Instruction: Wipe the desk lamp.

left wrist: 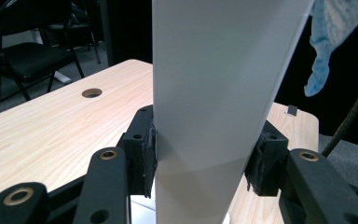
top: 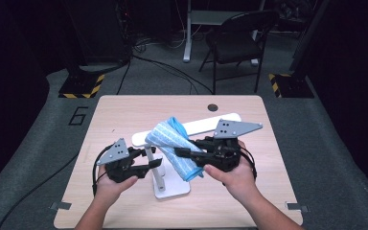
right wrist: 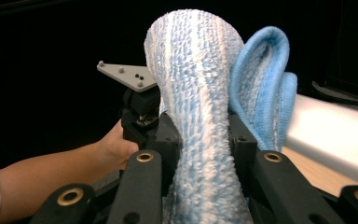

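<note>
Left gripper: jaws pinching the white stand's post.
Right gripper: jaws pinching the blue towel, seemingly draped over the stand's arm.

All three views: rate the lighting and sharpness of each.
High view: table evenly lit, surroundings dark, slightly soft. Left gripper view: the white post is bright and featureless, its edges soft. Right gripper view: towel fibres crisp, background black.
</note>
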### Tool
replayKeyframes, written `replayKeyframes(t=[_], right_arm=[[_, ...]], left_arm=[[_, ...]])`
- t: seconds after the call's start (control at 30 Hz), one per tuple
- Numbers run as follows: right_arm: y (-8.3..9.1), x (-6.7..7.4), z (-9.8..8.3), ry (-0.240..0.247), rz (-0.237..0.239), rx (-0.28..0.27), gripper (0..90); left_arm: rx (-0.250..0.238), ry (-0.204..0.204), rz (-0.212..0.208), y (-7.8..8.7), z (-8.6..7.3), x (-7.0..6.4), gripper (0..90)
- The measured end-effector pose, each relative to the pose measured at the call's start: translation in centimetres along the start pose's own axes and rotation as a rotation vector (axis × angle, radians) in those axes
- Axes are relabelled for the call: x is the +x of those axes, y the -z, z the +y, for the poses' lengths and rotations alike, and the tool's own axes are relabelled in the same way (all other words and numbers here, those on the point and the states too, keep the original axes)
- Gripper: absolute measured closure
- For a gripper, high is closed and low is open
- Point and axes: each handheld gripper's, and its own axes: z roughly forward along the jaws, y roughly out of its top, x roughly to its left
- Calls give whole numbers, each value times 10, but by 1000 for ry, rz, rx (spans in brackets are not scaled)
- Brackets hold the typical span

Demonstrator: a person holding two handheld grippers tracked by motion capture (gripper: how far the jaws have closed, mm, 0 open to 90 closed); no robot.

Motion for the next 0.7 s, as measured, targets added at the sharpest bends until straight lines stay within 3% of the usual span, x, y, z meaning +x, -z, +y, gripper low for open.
replayKeyframes(t=[0.33,0.7], right_arm=[[5,2,-21,-13,29,11,718],[4,6,-41,27,38,47,715]], left_arm=[[8,14,-5,0,-4,1,498],[3,7,-12,0,-8,1,485]])
